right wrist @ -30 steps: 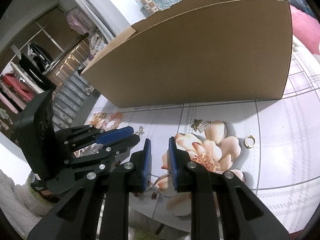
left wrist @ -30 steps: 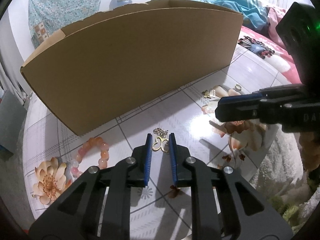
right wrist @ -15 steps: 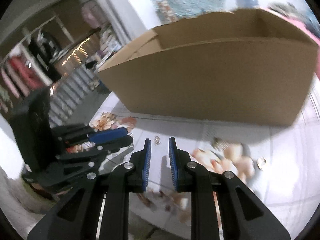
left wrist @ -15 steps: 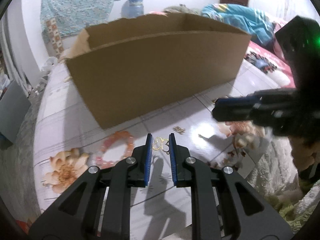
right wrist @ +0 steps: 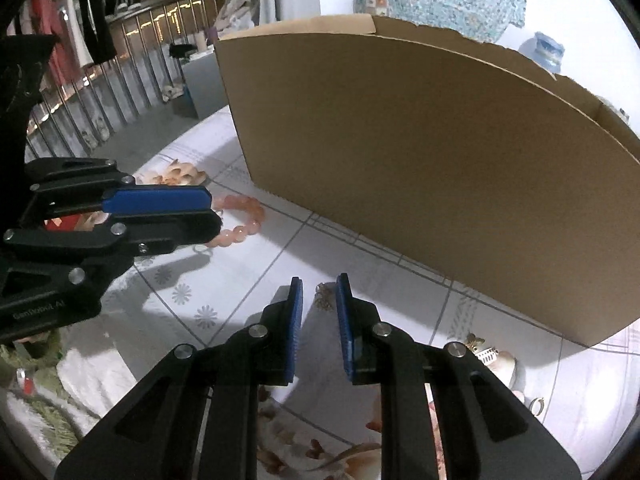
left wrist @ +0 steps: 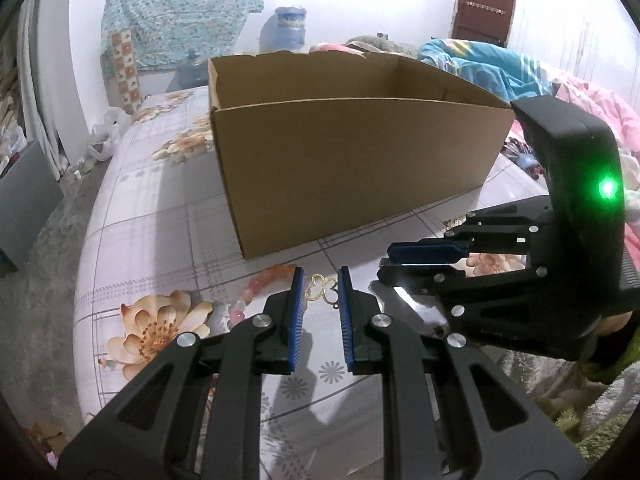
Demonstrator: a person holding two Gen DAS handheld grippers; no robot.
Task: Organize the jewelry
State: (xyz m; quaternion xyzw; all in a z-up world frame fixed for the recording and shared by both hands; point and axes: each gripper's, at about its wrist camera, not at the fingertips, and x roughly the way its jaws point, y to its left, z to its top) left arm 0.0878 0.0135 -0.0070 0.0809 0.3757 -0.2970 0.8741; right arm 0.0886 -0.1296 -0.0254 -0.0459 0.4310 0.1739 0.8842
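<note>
Butterfly pendant (left wrist: pixel 321 288), thin gold openwork, is sitting pinched between your left hand-held gripper (left wrist: pixel 320 292)'s blue pads, lifted before the open cardboard box (left wrist: pixel 352 168). Your right hand-held gripper (right wrist: pixel 319 300) is hovering, narrowly parted and holding nothing, over a small charm (right wrist: pixel 324 294) lying on the glossy floral surface (right wrist: pixel 240 280) beside the box wall; pink bead bracelet (right wrist: pixel 240 220) is lying leftward.

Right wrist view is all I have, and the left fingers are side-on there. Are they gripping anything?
Observer: Yes. In the left wrist view, a gold butterfly pendant is pinched between the fingers of the left gripper.
Operator: Can you see anything inside the box?
Observer: The left wrist view looks over the near wall of the cardboard box. It is open on top and only bare inner walls show. Its floor is hidden.
</note>
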